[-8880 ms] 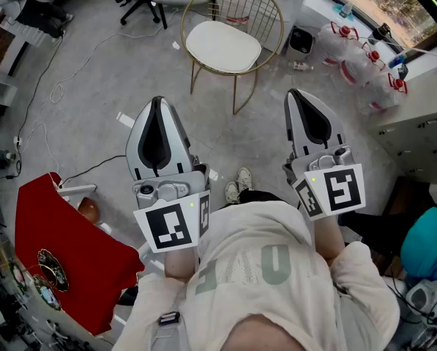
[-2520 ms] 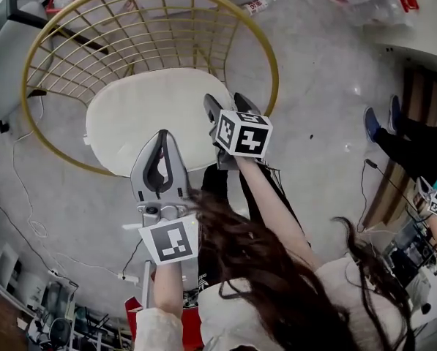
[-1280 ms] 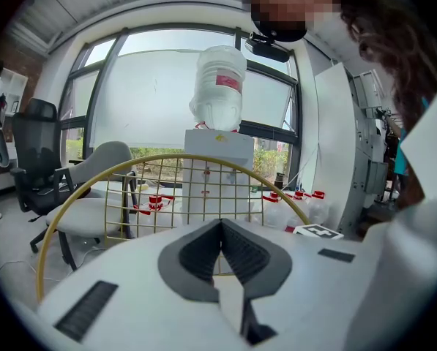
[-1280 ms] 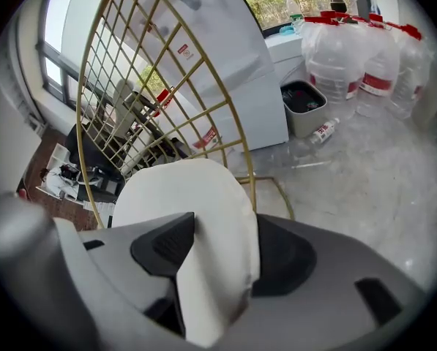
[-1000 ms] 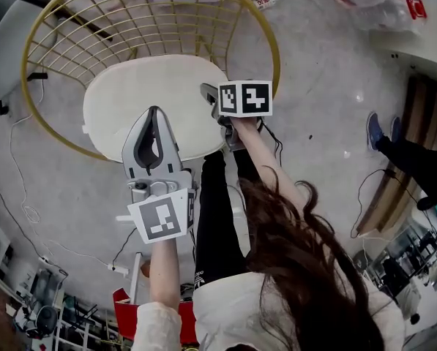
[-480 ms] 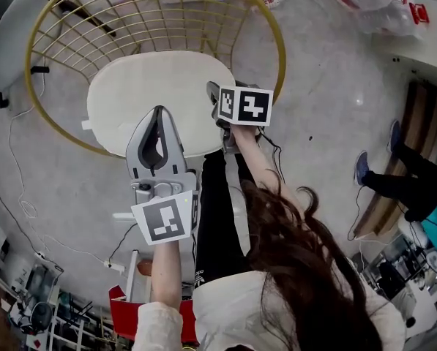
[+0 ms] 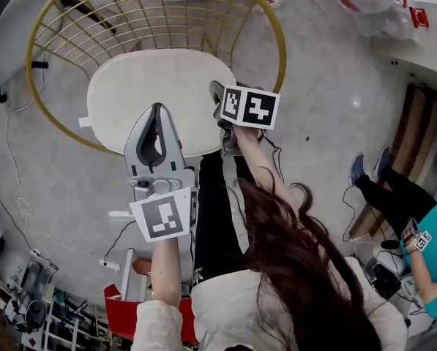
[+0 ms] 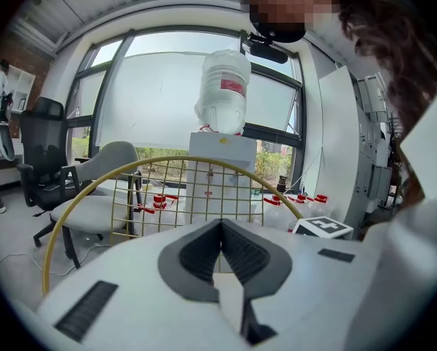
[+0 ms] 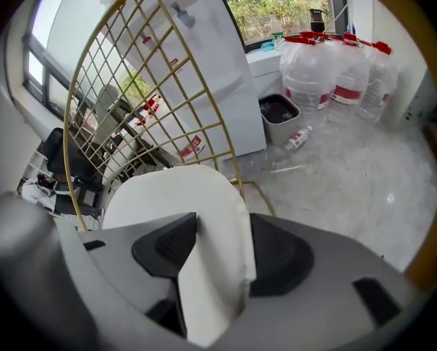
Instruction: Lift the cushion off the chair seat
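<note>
A white oval cushion (image 7: 152,93) lies on the seat of a gold wire chair (image 7: 282,46). My right gripper (image 7: 219,93) points steeply down at the cushion's right edge. In the right gripper view the cushion (image 9: 181,196) edge fills the gap between the two dark pads of the right gripper (image 9: 222,224), and the jaws are closing on it. My left gripper (image 7: 157,110) hovers over the cushion's near edge with nothing in it. In the left gripper view its jaws (image 8: 219,224) meet at the tips.
Several water bottles (image 9: 335,72) and a small bin (image 9: 279,112) stand on the floor past the chair. A water dispenser (image 8: 222,159) and office chairs (image 8: 42,159) stand behind the chair's back. A red cloth (image 7: 123,313) lies near my feet. Another person (image 7: 423,262) is at the right.
The right gripper has tipped a little at the cushion's right edge. The left gripper has stayed in place. The person at the right has moved along.
</note>
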A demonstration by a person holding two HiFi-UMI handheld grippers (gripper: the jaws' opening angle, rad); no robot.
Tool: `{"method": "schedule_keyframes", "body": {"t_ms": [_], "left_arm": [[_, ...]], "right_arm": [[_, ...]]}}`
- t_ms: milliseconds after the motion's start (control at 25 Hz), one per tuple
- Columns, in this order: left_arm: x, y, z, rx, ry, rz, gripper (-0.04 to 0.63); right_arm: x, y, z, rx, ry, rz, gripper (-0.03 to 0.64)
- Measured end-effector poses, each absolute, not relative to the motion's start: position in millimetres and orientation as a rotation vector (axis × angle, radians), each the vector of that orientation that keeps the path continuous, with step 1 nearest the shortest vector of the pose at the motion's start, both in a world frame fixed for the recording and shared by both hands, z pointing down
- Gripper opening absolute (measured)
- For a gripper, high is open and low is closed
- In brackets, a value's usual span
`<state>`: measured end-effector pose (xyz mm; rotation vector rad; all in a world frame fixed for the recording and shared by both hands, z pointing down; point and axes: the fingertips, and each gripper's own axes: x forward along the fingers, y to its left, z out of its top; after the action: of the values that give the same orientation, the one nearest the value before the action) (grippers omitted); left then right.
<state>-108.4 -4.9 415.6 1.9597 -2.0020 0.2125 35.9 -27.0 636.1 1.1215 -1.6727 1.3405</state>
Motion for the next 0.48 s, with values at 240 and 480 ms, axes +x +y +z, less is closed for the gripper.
{"method": "schedule_keyframes", "body": {"t_ms": [240,480], "left_arm": [[-107.6,-8.3,398.7,1.965,-2.024,0.194,0.012],[-116.7,-3.7,393.0,1.926,-2.048,0.179,0.012]], "right_arm": [[39.5,-30.3,619.7,1.112,-1.646,1.33,0.229],[34.2,-22.0,602.2,1.074,-1.651,1.357,0.176]]}}
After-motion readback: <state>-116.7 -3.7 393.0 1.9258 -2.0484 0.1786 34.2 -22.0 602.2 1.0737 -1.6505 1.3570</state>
